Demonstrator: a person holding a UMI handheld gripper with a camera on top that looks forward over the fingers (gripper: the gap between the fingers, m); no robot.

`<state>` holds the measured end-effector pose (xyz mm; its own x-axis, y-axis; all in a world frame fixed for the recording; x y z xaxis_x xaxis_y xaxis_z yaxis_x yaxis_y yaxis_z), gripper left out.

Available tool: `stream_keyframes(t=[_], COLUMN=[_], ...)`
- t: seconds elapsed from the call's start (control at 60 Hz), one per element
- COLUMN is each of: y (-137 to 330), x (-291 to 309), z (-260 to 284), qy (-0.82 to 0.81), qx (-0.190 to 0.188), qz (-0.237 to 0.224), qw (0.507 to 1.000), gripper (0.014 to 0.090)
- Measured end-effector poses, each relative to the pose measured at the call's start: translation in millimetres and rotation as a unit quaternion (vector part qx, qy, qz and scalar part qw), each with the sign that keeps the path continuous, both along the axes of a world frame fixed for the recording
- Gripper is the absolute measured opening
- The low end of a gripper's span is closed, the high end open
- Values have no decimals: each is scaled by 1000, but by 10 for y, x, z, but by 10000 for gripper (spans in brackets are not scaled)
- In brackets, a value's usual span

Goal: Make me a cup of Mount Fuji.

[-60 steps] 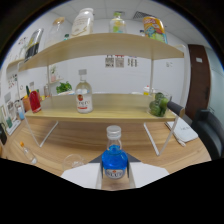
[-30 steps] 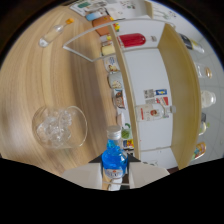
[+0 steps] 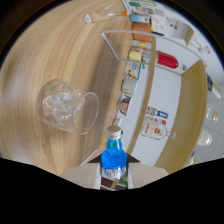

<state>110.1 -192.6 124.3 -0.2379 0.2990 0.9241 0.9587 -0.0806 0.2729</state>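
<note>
Hand-held gripper [image 3: 114, 172] closed on a small bottle of blue liquid [image 3: 113, 159], both pale fingers pressing its clear body; the silver cap [image 3: 114, 132] points forward along the fingers, so the bottle's long axis runs with them. The view is rolled strongly to one side, which suggests the bottle is being tipped. The receiving vessel, a clear, rounded glass [image 3: 67, 106] filled with lumpy, translucent crushed ice, stands on the pale wood-grain table [image 3: 55, 55] ahead of the fingers and off to one side of the cap, near but not under it. Judged from this, the pour turns on bringing the capped mouth over the glass rim; the cap appears to be on. Beyond the fingers, a white-framed wooden shelf [image 3: 145, 60] carries assorted bottles, including a red one [image 3: 167, 60].
</note>
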Motion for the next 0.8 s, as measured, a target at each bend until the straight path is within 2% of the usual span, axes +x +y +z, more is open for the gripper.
stream_keyframes(t=[0.1, 0.183, 0.317, 0.417, 0.583, 0.8], y=[-77, -161, -289, -365, -393, -368], x=[-33, -85, -83, 136, 734, 1407], z=[182, 438, 825, 955, 540, -426], qy=[126, 276, 516, 623, 724, 733], qx=[16, 33, 48, 54, 45, 13], qz=[-30, -46, -58, -65, -134, -238], qw=[991, 959, 854, 777, 675, 638], gripper=[361, 361, 361, 361, 360, 360])
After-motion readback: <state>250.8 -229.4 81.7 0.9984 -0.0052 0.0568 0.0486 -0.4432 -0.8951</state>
